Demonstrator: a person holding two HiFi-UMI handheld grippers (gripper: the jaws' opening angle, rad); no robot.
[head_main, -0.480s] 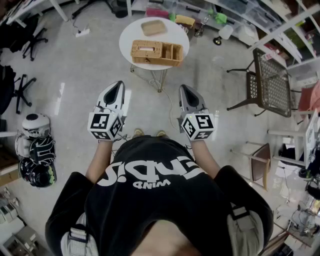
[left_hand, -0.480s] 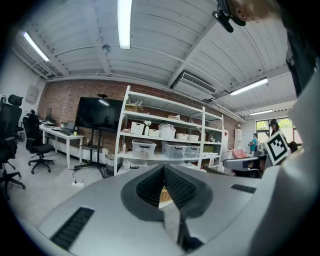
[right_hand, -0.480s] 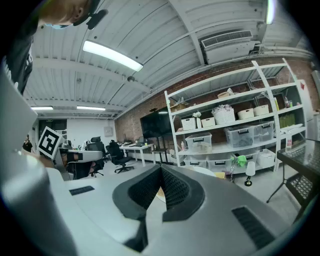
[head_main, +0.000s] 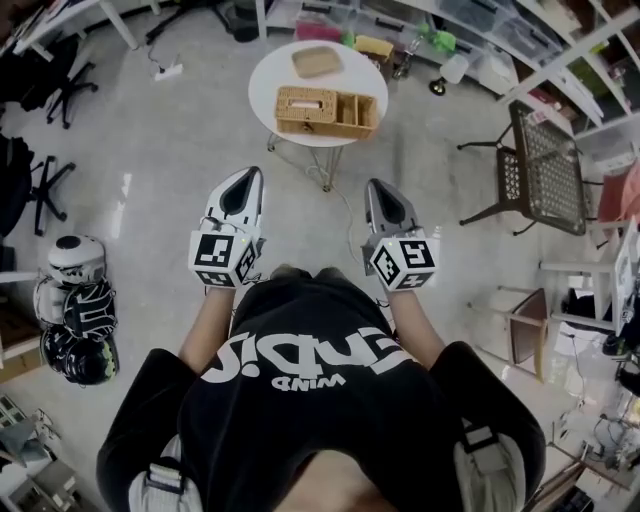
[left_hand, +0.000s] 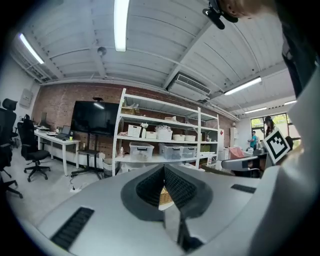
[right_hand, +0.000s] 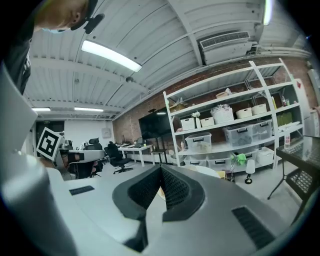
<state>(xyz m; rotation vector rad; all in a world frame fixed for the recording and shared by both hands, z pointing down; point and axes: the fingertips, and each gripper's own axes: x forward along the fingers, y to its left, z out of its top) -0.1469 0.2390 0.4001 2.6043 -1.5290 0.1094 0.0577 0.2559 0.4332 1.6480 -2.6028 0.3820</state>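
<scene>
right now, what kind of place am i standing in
Probably a lab or workshop-style office: white shelving loaded with storage bins, a big screen in front of a brick wall, and a desk with an office chair.

Wicker basket (head_main: 327, 111) upright on round table (head_main: 268, 82)

The left hand-held gripper (head_main: 245, 182) and right hand-held gripper (head_main: 379, 192) were held level, side by side, pointing forward. Both had their jaws closed on nothing.
</scene>
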